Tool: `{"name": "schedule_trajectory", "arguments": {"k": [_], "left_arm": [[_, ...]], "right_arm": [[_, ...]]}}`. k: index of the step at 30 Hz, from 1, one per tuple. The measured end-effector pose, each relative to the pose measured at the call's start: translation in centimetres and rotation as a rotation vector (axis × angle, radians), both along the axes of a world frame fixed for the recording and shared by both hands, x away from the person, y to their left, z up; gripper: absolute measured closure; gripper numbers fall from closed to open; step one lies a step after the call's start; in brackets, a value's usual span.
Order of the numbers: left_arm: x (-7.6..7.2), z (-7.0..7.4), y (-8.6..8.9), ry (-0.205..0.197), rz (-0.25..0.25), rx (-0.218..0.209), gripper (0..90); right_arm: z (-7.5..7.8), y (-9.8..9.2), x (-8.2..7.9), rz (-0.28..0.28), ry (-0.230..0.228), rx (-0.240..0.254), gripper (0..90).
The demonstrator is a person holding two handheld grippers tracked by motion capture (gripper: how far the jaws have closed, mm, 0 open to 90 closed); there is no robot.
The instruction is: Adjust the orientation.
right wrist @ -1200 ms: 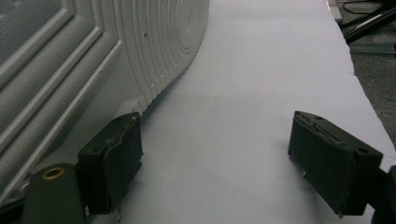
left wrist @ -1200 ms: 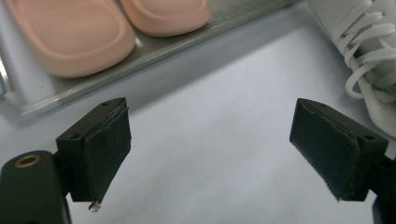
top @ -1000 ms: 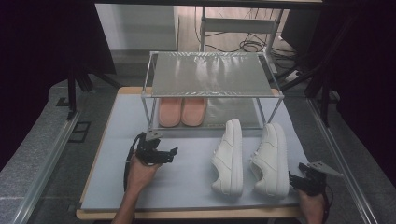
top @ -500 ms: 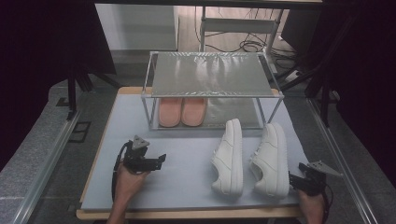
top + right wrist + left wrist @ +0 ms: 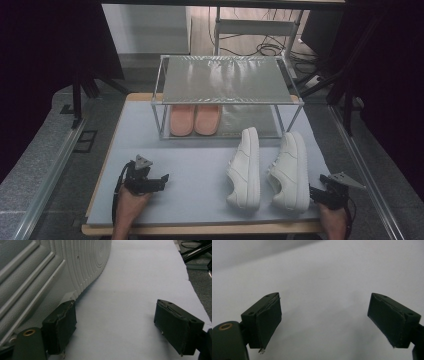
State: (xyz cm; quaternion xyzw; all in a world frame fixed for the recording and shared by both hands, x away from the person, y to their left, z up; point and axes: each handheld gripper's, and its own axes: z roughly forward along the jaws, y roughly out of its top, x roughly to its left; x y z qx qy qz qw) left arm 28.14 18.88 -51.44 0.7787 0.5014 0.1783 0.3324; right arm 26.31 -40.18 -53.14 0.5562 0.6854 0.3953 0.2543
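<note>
Right gripper (image 5: 314, 192) low at tabletop (image 5: 200, 170) near edge, jaws spread, just beside right shoe (image 5: 290, 170) heel; left gripper (image 5: 159, 181) jaws spread over bare mat; left shoe (image 5: 246, 167) alongside; pink slippers (image 5: 195, 120) under rack (image 5: 227, 80) beyond.

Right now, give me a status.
Both grippers open, left, right. White shoes on the mat, right gripper beside one. Rack holds pink slippers.

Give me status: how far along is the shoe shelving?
Done: pink slippers sit on the rack's lower shelf. In hand: nothing; the left tool is open over bare mat, the right tool open beside the right white sneaker. Left: both white sneakers, including the left one, lie on the mat.
</note>
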Motion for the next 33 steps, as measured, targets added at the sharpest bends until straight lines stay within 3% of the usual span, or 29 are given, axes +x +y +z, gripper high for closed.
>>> {"name": "schedule_trajectory", "arguments": {"k": [6, 13, 21, 26, 28, 33], "left_arm": [[-0.2, -0.8, -0.1, 0.003, 0.004, 0.032, 12.3], [-0.2, -0.9, -0.2, -0.003, 0.007, 0.036, 12.7], [-0.3, -1.0, -0.2, -0.006, 0.01, 0.031, 13.0], [-0.3, -1.0, -0.2, -0.007, 0.011, 0.031, 13.1], [-0.3, -1.0, -0.1, -0.006, 0.009, 0.033, 13.1], [-0.3, -1.0, -0.1, -0.007, 0.011, 0.03, 13.2]], "right_arm": [[0.0, 0.1, 0.0, 0.002, -0.001, -0.005, 18.3], [0.1, 0.1, 0.0, 0.007, 0.006, -0.011, 17.9], [0.7, -0.4, -0.1, 0.011, 0.057, 0.063, 14.4], [2.1, -0.2, -0.5, 0.013, 0.061, 0.009, 13.1], [2.7, -0.3, -0.6, 0.01, 0.067, -0.001, 14.9], [4.5, -0.6, -1.0, -0.007, 0.06, 0.0, 33.6]]}}
